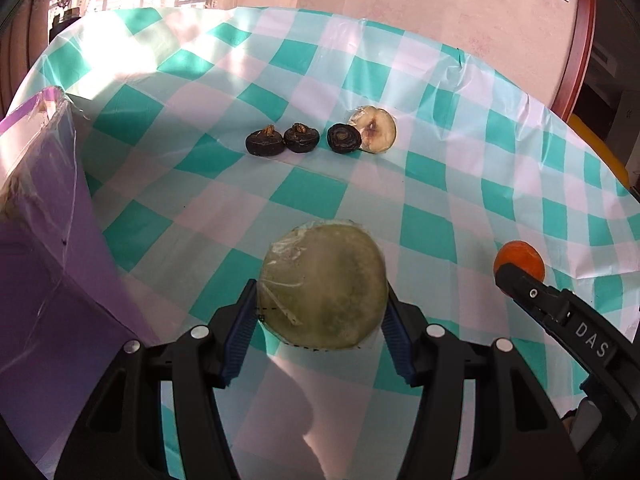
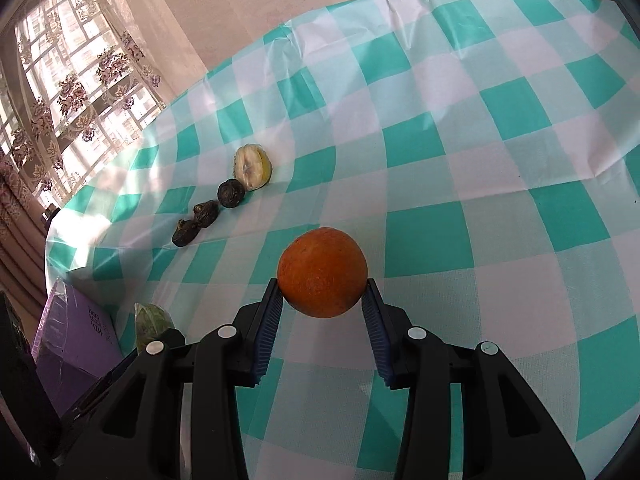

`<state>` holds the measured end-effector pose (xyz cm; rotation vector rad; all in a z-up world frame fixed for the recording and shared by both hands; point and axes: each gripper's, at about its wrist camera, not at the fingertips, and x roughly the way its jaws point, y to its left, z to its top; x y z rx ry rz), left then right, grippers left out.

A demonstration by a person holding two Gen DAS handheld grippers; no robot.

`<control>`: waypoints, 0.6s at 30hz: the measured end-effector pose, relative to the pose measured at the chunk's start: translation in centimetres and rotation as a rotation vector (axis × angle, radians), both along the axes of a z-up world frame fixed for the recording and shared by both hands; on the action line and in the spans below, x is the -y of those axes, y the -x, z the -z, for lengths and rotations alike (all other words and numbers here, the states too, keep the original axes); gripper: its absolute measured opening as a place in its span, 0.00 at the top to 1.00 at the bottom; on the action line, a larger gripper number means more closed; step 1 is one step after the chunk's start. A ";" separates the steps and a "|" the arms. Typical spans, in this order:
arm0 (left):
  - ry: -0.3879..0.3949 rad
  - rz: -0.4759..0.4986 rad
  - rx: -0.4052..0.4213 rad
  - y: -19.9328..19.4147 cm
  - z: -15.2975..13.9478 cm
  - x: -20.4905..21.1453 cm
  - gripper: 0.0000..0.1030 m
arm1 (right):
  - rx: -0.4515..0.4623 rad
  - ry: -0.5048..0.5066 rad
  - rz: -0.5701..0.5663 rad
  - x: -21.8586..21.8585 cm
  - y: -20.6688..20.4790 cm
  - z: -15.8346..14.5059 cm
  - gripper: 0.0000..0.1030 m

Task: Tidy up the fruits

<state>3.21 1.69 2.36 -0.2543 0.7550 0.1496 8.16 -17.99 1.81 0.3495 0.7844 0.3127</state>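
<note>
My left gripper [image 1: 322, 296] is shut on a plastic-wrapped green fruit half [image 1: 322, 284], cut face toward the camera, held above the checked tablecloth [image 1: 440, 184]. My right gripper [image 2: 323, 290] is shut on an orange [image 2: 322, 272]; the same orange [image 1: 520, 258] and right gripper show at the right edge of the left wrist view. Farther back on the cloth lie three dark water chestnuts [image 1: 298, 138] in a row, with a wrapped pale fruit half [image 1: 374, 128] touching the rightmost one. The row of water chestnuts [image 2: 208, 212] and the pale half [image 2: 252, 168] also appear in the right wrist view.
A purple box [image 1: 44, 240] covered in clear film stands at the left of the table; the purple box [image 2: 76, 344] is at the lower left of the right wrist view. A pink wall and a curtained window [image 2: 60, 92] lie behind the table's far edge.
</note>
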 end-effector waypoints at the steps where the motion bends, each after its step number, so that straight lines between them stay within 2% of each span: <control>1: 0.007 0.004 0.003 0.6 0.0 0.0 0.44 | 0.002 0.000 -0.004 -0.1 0.5 0.0 0.60; 10: 0.030 0.054 0.043 6.3 -0.3 -0.3 0.44 | 0.028 0.017 -0.044 -0.5 5.5 -0.1 0.60; 18: 0.074 0.053 0.113 11.0 -0.7 -2.1 0.44 | 0.042 0.021 -0.103 -1.5 8.7 -0.2 0.60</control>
